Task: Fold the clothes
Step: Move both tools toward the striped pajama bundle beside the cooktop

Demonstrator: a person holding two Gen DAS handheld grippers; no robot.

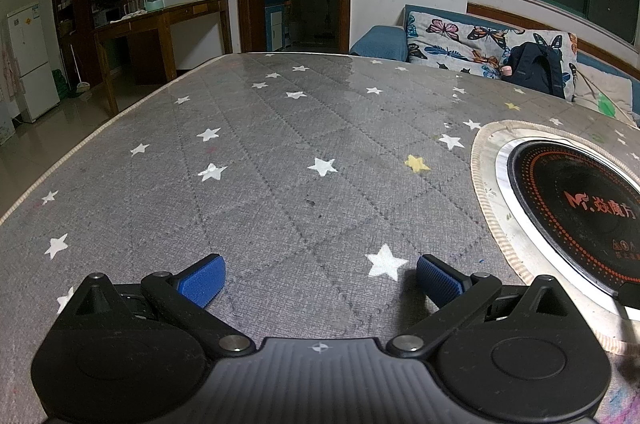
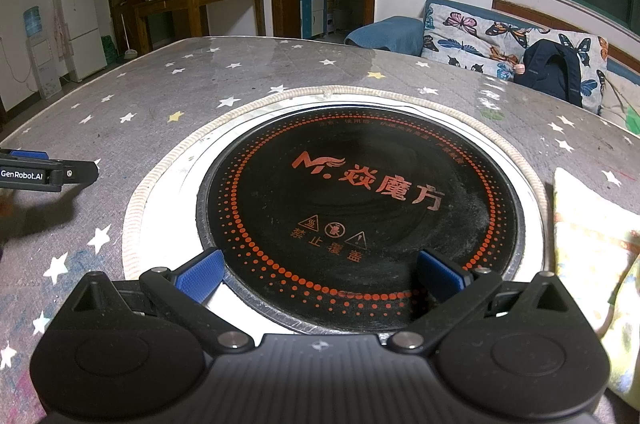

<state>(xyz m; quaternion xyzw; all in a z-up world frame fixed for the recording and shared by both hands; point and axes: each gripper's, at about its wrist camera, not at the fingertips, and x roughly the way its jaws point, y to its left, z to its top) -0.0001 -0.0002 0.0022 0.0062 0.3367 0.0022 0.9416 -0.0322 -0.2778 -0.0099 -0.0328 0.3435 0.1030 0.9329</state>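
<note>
Both tools wide, empty | left tool point(image 2: 48, 172) reads "GenRobot.AI" | hob point(image 2: 360, 207) "Mr."

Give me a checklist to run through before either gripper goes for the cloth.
1. Left gripper jaws open, nothing between them: ok.
2. Right gripper jaws open, nothing between them: ok.
3. Yellow patterned cloth in view, at the right edge of the table: ok.
4. Cloth lies clear of the black hotplate: ok.
5. Whole cloth visible for choosing a grip point: not ok, cut off by the frame.
6. Hotplate off and cool: cannot tell.
</note>
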